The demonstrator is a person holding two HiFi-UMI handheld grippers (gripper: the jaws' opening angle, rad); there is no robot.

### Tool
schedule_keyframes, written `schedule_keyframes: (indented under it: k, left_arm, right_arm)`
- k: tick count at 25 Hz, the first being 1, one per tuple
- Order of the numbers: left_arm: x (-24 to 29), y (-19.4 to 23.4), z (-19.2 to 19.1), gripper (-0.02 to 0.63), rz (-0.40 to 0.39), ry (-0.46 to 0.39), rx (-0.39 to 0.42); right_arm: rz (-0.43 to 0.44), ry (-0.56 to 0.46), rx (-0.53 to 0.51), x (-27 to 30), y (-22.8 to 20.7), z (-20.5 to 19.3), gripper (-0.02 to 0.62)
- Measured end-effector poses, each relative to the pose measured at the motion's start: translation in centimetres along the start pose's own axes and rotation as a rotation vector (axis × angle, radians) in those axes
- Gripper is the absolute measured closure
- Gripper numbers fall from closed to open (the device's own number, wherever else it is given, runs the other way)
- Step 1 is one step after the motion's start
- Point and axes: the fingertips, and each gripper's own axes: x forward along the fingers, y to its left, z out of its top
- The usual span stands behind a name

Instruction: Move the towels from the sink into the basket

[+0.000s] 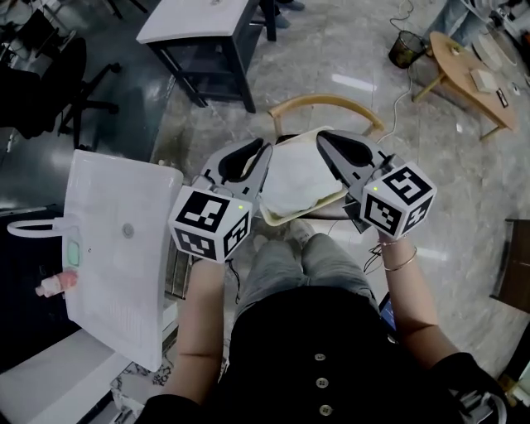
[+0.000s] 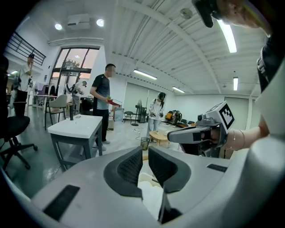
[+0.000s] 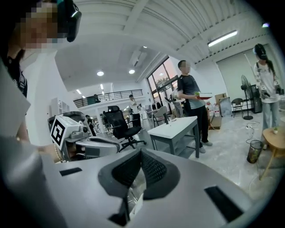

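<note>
The head view looks steeply down, close over the left gripper (image 1: pixel 252 157) and right gripper (image 1: pixel 335 142), whose own level views share the white-topped, dark-legged table (image 2: pixel 73 126).

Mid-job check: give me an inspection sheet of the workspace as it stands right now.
Surface: white sink at the left; no towel seen in it.
Job's things: white towel spread over the basket, which sits on a wooden chair.
Clutter: pink bottle beside the faucet.
Grippers: left gripper and right gripper each shut on a towel edge.
Cables: thin cable on the floor near the bin.
Surroundings: white table, low wooden table, a person standing beyond.
</note>
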Motion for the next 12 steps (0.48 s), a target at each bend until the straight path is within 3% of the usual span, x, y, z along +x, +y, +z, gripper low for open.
schedule_keyframes:
  k: [7, 12]
  left_arm:
    - [-1.9, -1.6, 0.6, 0.584, -0.027, -0.035, 0.020]
    - [-3.5, -1.6, -0.7, 0.587, -0.001, -0.030, -0.015]
  right_arm:
    - [0.102, 0.010, -0.101, 0.8, 3.3, 2.2, 0.592]
    - [0.197, 0.047, -0.184, 1.2, 6.1, 2.3, 0.592]
